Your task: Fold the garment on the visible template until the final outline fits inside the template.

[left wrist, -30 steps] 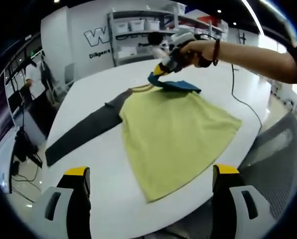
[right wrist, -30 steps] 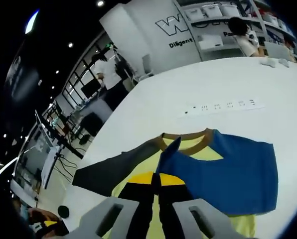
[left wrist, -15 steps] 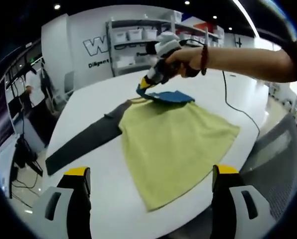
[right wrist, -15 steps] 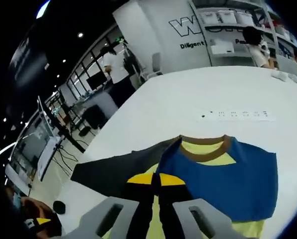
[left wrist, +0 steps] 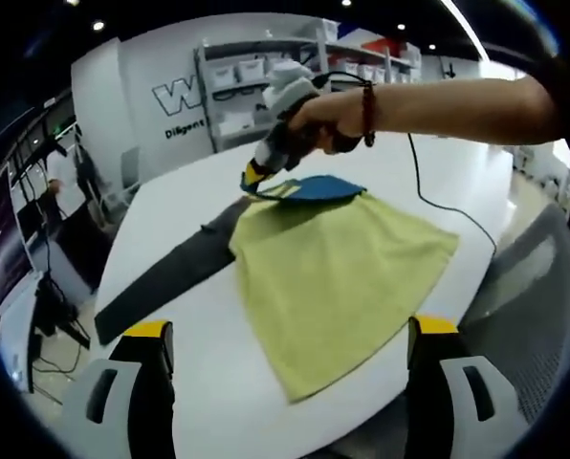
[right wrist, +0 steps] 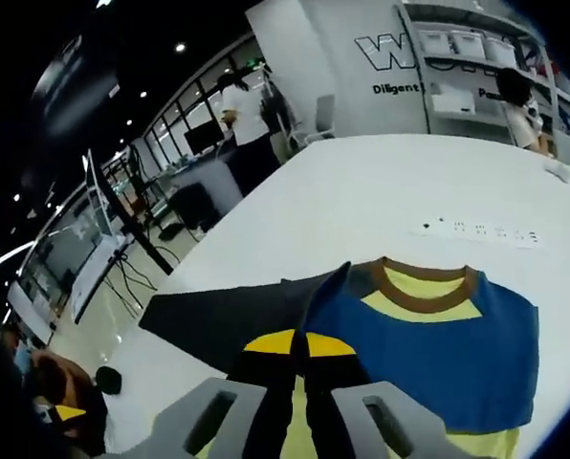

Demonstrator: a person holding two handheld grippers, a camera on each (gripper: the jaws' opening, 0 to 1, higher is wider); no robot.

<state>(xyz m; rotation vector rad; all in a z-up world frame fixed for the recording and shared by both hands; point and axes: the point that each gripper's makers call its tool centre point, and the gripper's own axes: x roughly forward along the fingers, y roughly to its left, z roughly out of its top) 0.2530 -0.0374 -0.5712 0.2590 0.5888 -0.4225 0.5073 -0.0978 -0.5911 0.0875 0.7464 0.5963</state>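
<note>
Right gripper view, brown collar (right wrist: 426, 283), fingers (right wrist: 271, 356) pinching blue sleeve (right wrist: 428, 356).

1. In the left gripper view, the yellow-green long-sleeved garment (left wrist: 338, 277) lies flat on the white round surface (left wrist: 199, 363), its hem toward the near edge.
2. Its dark grey sleeve (left wrist: 165, 280) stretches out to the left across the surface.
3. The blue folded-over sleeve panel (left wrist: 323, 186) lies on the garment's far end.
4. The right tool (left wrist: 256, 177) sits at that far end, closed on the blue panel.
5. In the right gripper view, a white power strip (right wrist: 481, 230) lies on the surface beyond the brown ribbed collar (right wrist: 424, 284).
6. White storage shelves (left wrist: 266, 81) stand behind the surface.
</note>
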